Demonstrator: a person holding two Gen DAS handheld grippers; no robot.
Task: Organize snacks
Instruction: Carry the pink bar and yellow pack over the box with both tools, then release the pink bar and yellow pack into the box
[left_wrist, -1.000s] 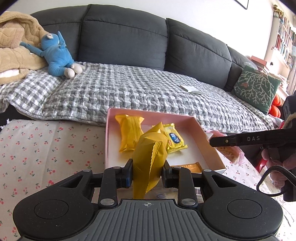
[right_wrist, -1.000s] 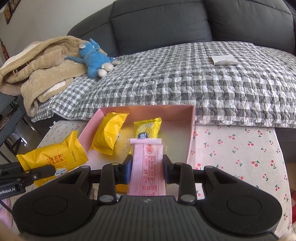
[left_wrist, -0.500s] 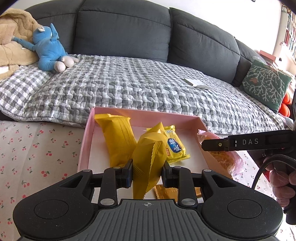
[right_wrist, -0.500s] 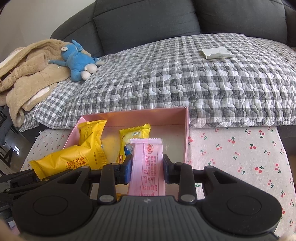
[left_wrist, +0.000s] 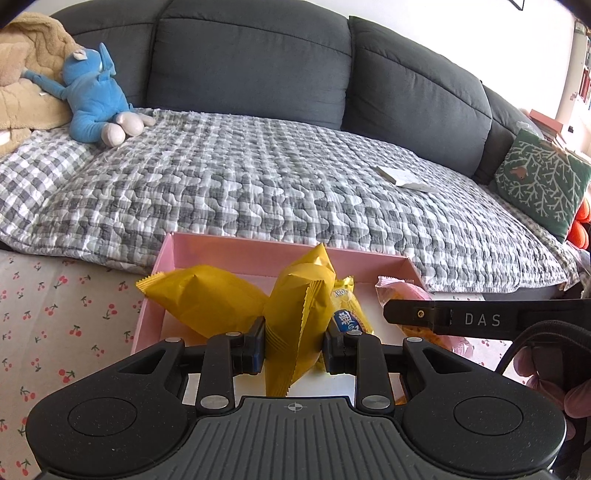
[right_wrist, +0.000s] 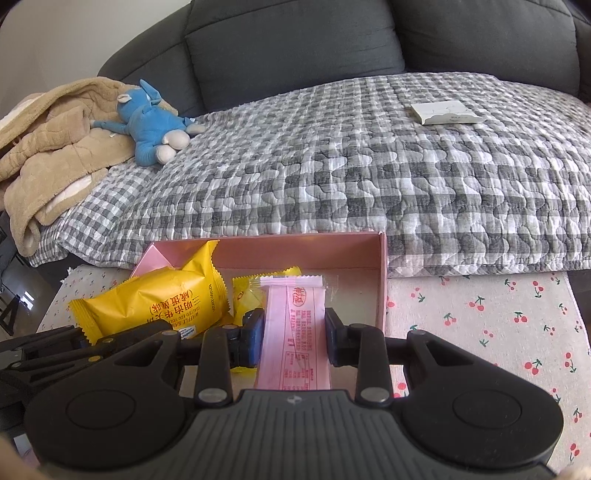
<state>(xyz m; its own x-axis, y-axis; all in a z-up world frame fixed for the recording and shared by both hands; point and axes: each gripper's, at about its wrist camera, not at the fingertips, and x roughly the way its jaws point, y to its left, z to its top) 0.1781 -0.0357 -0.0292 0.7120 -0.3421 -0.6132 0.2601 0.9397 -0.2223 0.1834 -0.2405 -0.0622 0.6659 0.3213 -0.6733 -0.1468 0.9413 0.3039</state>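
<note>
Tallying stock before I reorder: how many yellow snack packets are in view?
3. One yellow packet is clamped in the left gripper; a second packet lies at the left of the pink box; a small blue-labelled packet lies mid-box. Others may be hidden.

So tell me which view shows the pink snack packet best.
Right wrist view: the pink snack packet stands front on in the right gripper, print facing the camera. The left wrist view shows only its end beyond the gripper's black finger.
</note>
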